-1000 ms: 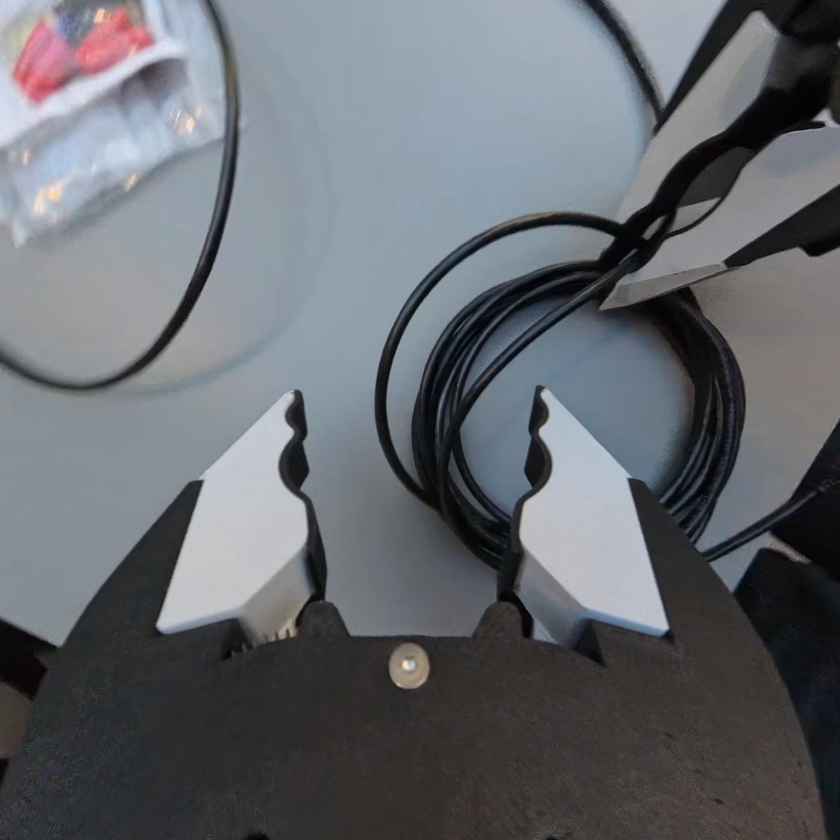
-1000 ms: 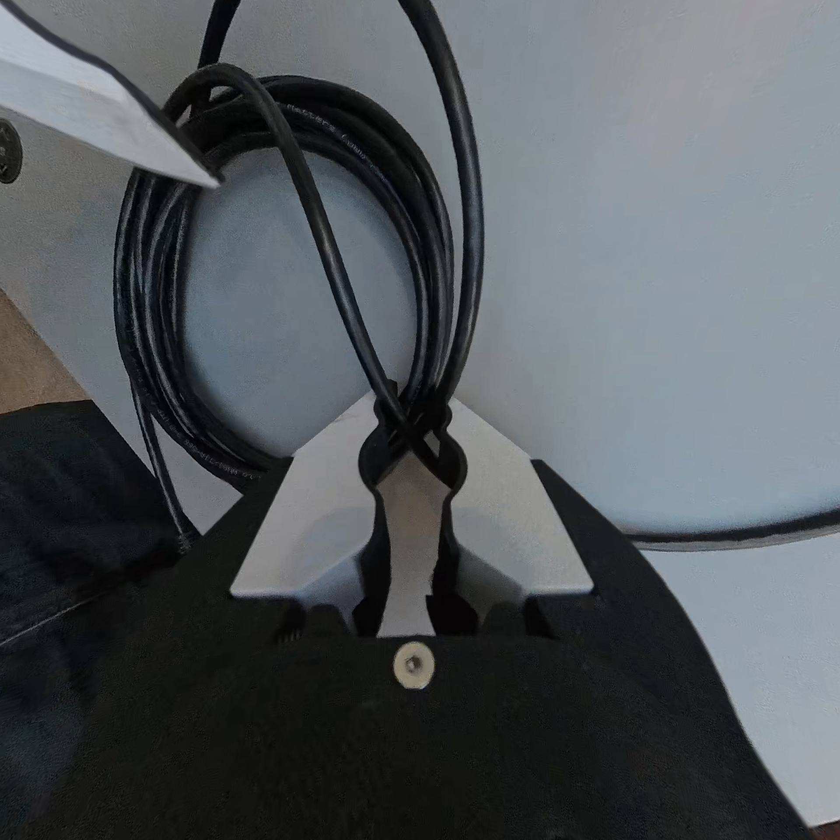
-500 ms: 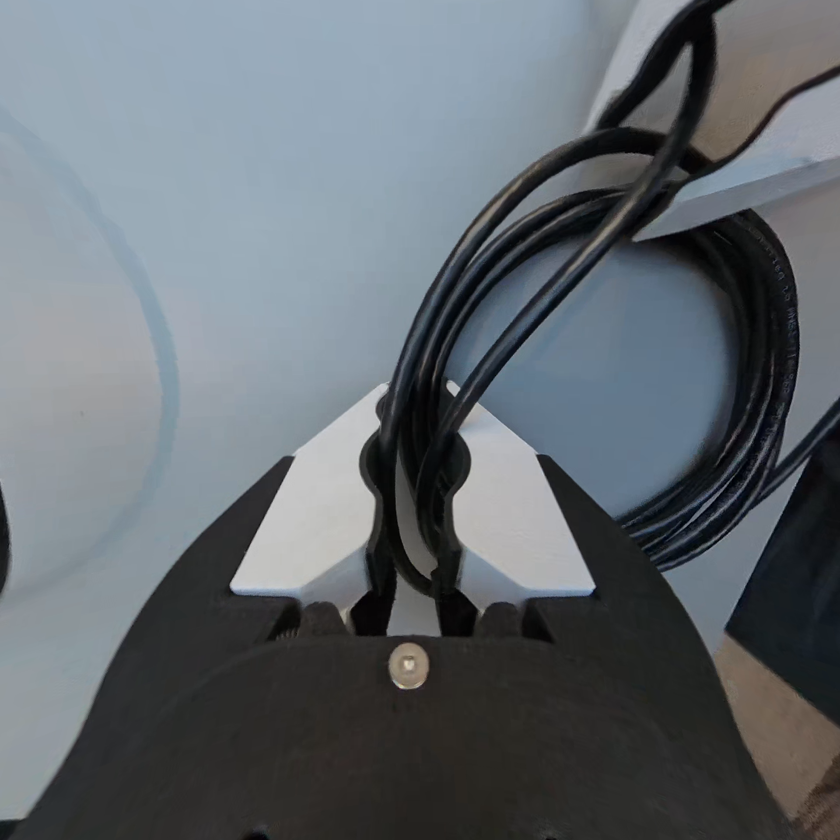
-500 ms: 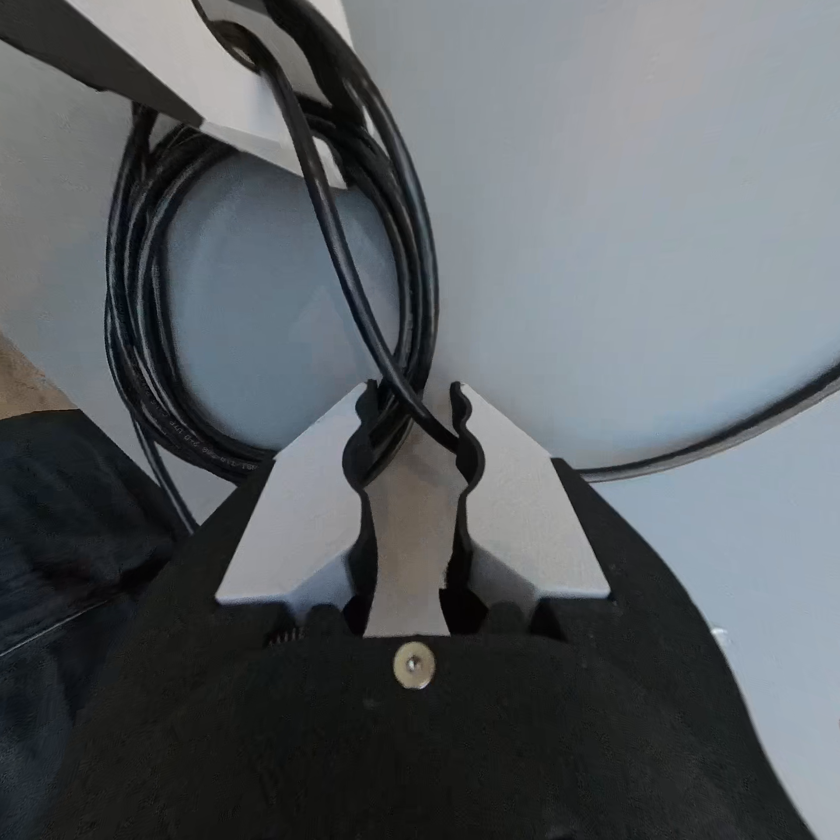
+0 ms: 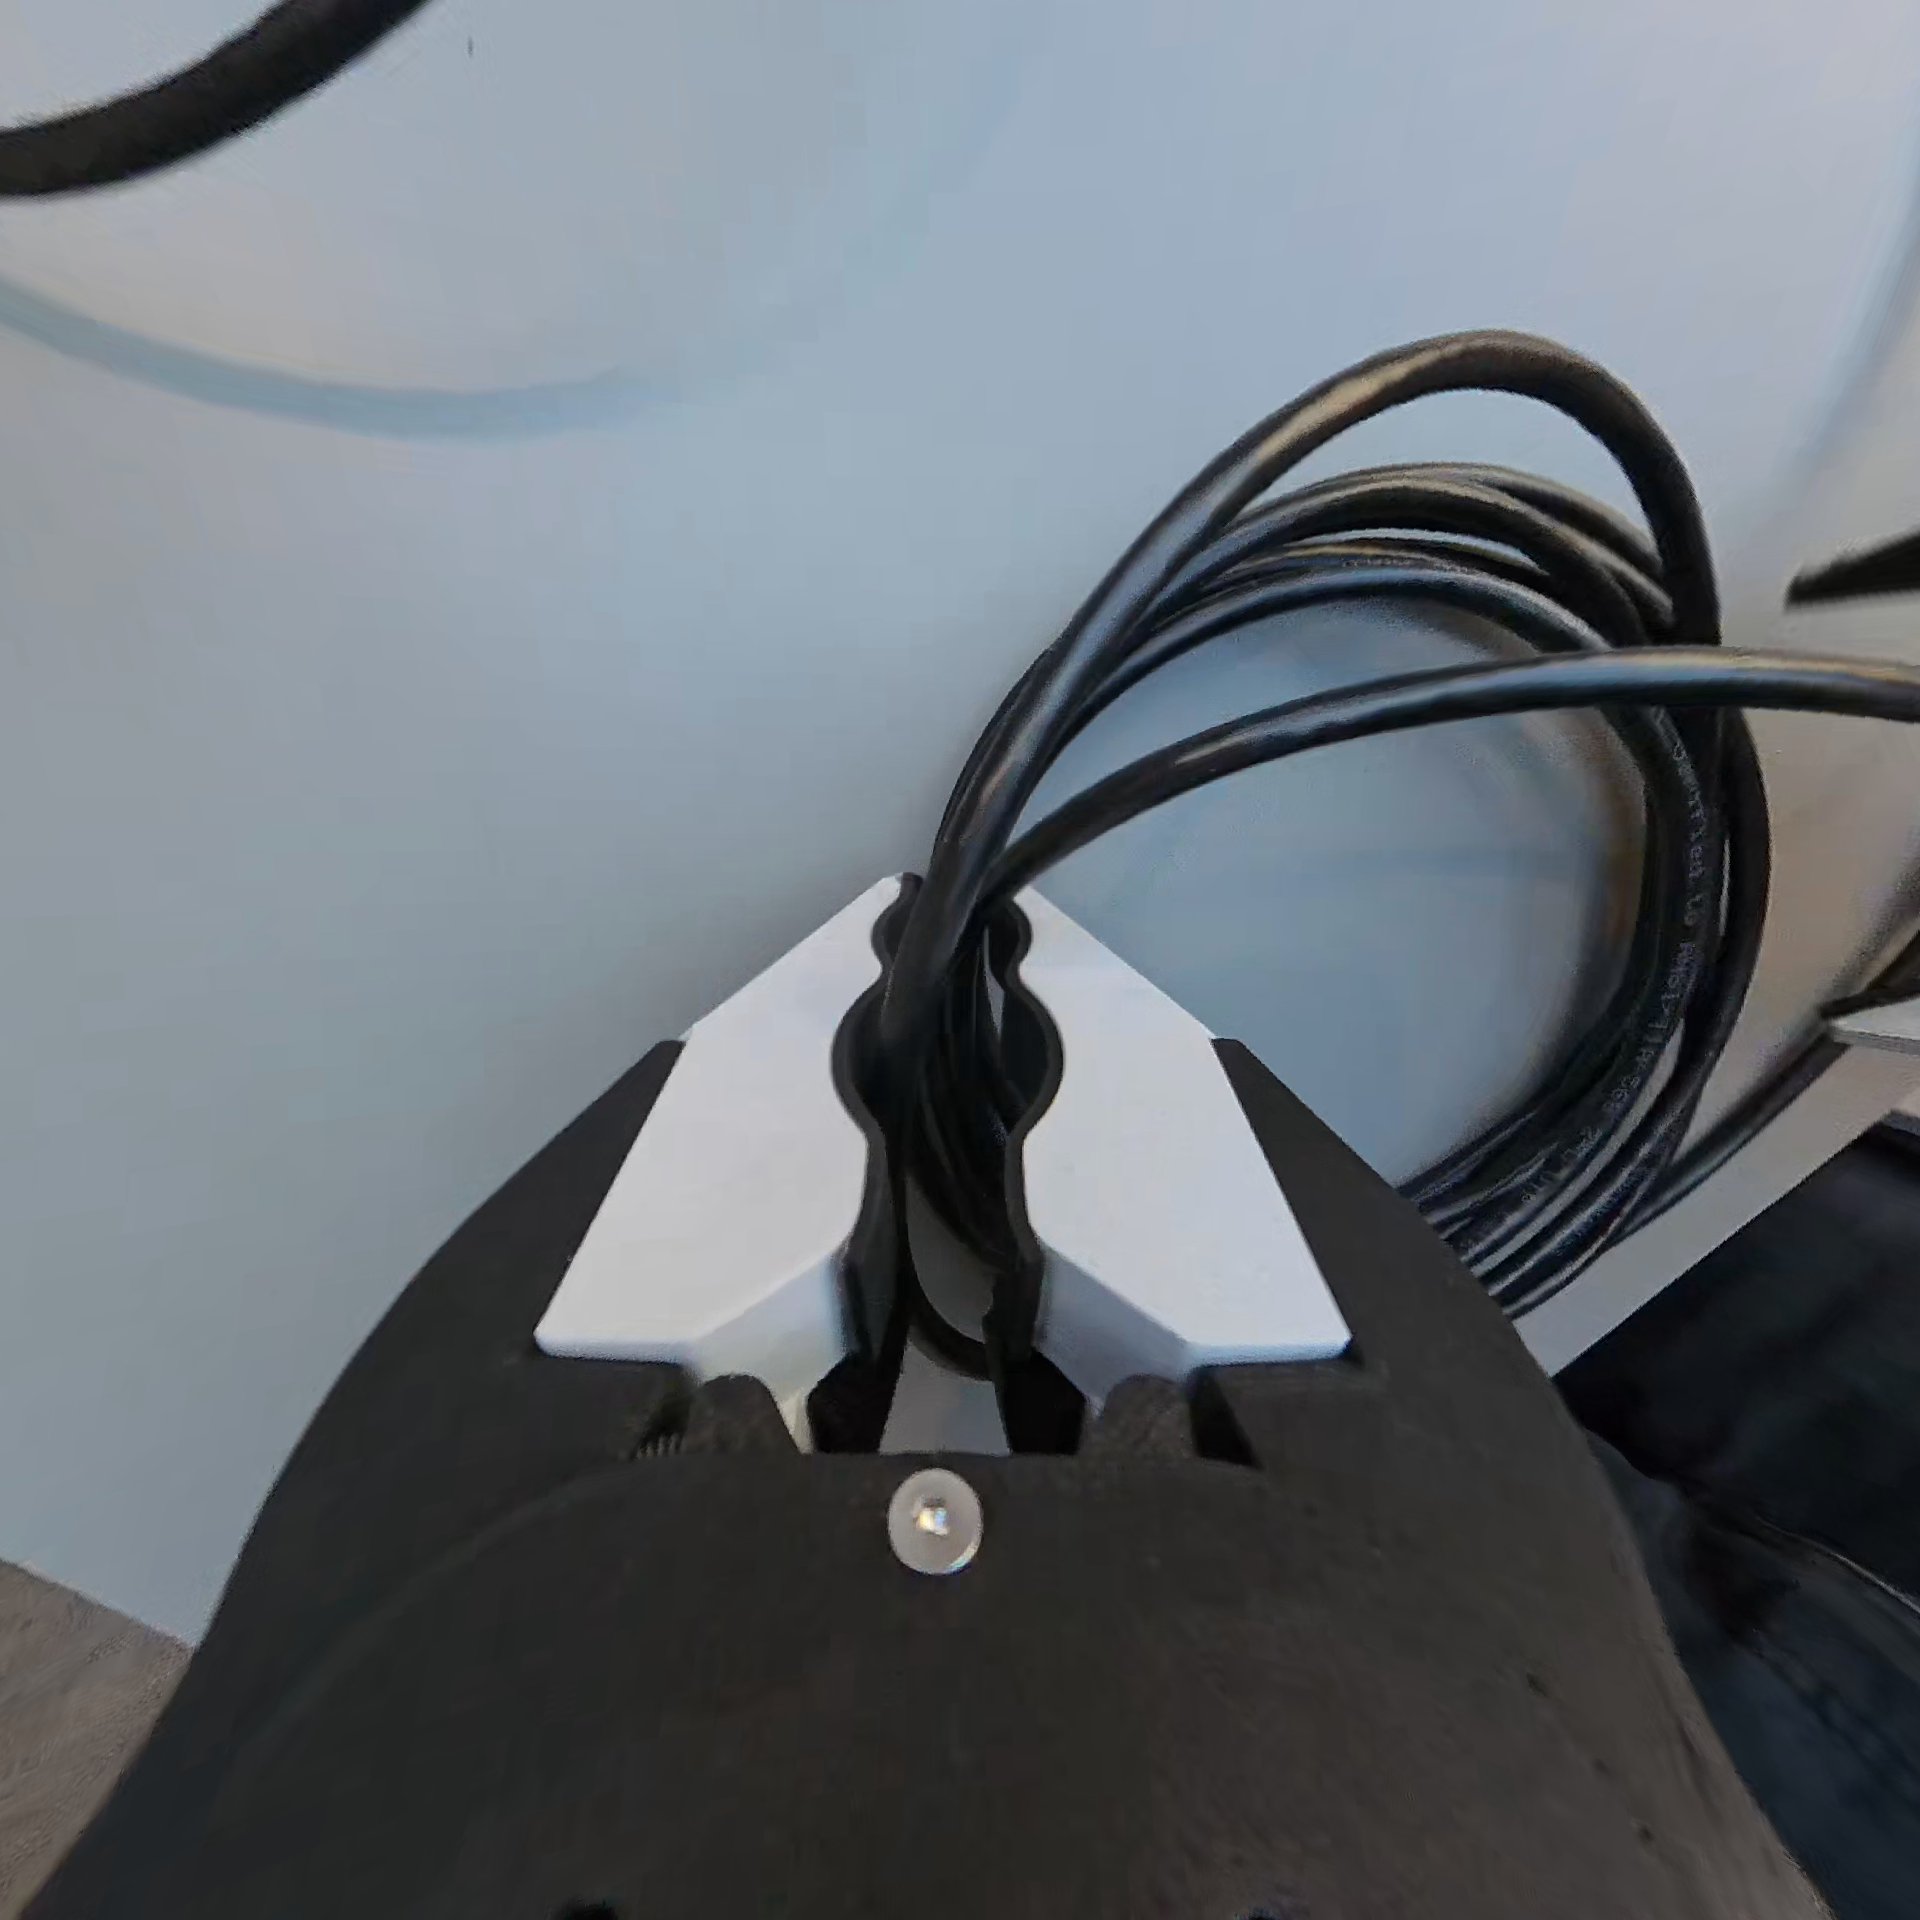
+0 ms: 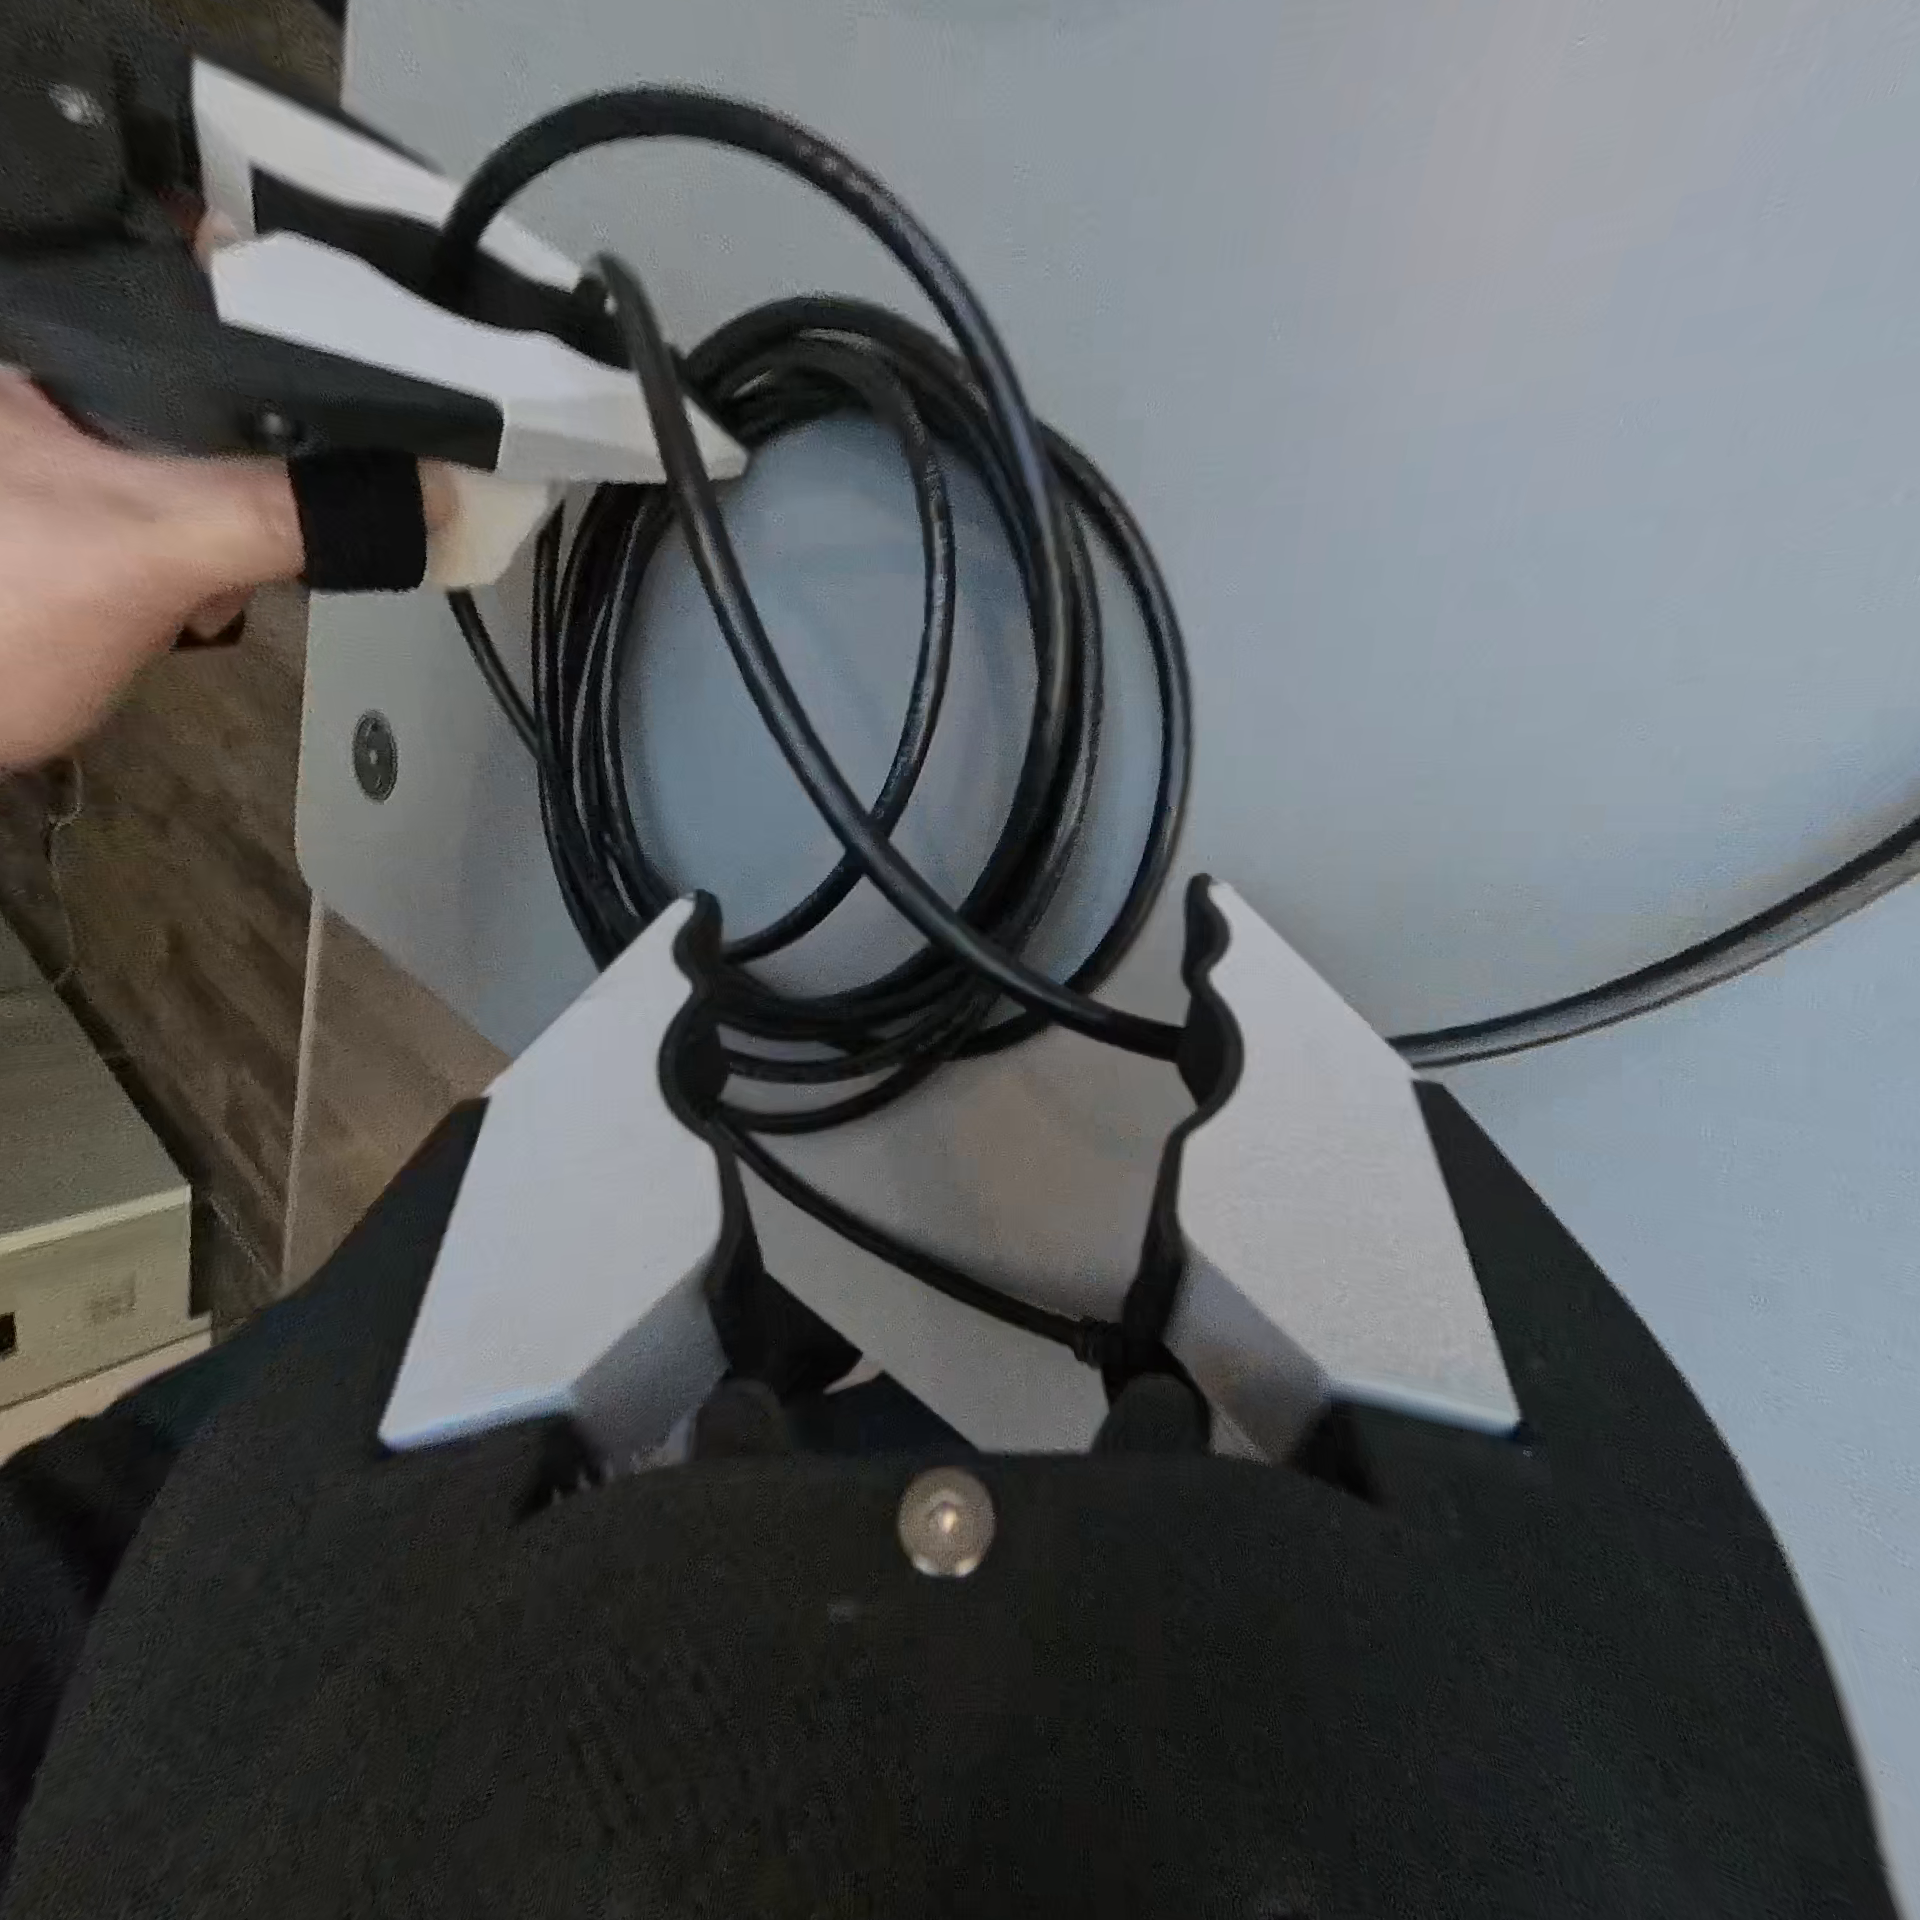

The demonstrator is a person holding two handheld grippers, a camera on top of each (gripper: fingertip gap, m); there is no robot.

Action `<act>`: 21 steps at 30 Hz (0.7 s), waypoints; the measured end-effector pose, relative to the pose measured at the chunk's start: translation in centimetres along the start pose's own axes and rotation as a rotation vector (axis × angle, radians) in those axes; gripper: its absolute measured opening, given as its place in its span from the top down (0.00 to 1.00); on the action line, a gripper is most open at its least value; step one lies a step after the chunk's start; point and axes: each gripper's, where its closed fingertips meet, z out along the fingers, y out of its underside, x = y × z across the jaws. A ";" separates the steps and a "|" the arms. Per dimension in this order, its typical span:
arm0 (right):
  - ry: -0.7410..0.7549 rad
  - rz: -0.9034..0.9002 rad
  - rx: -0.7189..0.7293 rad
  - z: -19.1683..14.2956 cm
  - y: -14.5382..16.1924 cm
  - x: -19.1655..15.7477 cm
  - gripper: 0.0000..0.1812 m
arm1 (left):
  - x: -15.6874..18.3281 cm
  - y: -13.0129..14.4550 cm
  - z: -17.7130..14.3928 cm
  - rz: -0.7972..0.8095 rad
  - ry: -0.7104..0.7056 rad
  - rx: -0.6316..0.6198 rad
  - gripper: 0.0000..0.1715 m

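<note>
A coil of black cable (image 5: 1704,935) lies over a white table (image 5: 520,727). My left gripper (image 5: 956,909) is shut on several strands at the coil's near side, and one strand runs off to the right. In the right wrist view, my right gripper (image 6: 951,904) is open, with the near side of the coil (image 6: 577,707) lying loose between its fingers. The left gripper (image 6: 655,384) shows there at the upper left, clamped on the far side of the coil, with a hand (image 6: 104,582) behind it.
A loose run of the same black cable curves over the table (image 6: 1558,416) at the right (image 6: 1662,966) and at the top left of the left wrist view (image 5: 156,135). The table edge, wood floor (image 6: 156,831) and a pale box (image 6: 83,1278) lie left. Dark cloth (image 5: 1766,1507) is nearby. There is about 15 centimetres between the tips of the two grippers.
My left gripper went from open to shut on the coil and holds it. My right gripper, shut on the coil a second ago, has opened wide and let the strands go.
</note>
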 end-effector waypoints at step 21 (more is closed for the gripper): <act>0.256 -0.084 -0.113 1.2 0.0 4.1 0.94 | 2.9 0.4 0.8 0.043 -0.170 -0.185 0.71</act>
